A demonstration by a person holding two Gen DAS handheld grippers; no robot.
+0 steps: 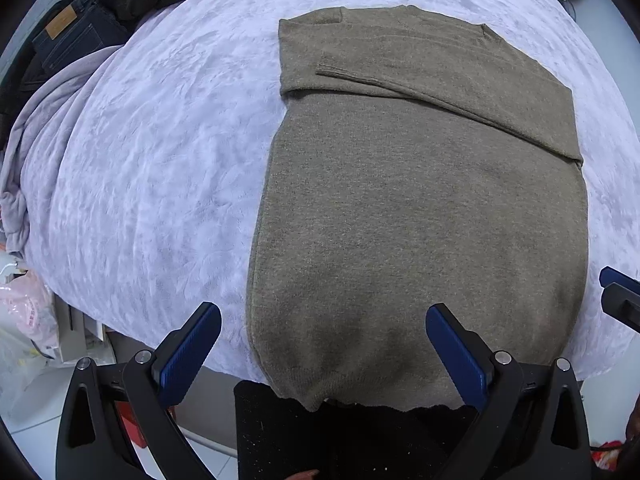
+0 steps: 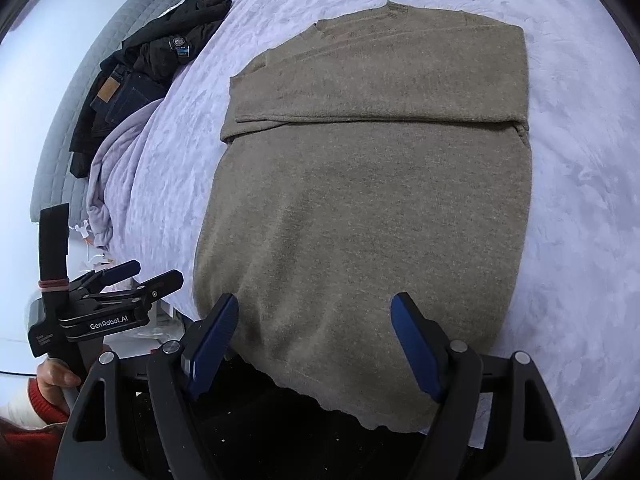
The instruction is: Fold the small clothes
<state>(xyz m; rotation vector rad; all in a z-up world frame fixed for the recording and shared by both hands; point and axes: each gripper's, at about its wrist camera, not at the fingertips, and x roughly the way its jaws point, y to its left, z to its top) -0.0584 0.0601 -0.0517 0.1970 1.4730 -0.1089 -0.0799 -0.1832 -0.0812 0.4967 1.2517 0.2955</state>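
Both grippers stand open and empty above the near edge of the bed (image 1: 152,168): the left gripper (image 1: 323,354) straddles the sweater's left hem corner, the right gripper (image 2: 314,346) hangs over the hem toward its middle. The brown sweater (image 1: 420,220) lies flat on the lavender blanket, hem (image 2: 340,404) overhanging the bed edge, sleeves already folded across the chest. Risk noted: a pinch taking only the top knit layer would leave the back panel behind and skew the fold. Lifting the hem unevenly could drag the body along the plush blanket and dislodge the folded sleeve (image 1: 440,92) further up. Jeans (image 2: 116,96) and dark clothing at the far side lie well apart, no interference expected.
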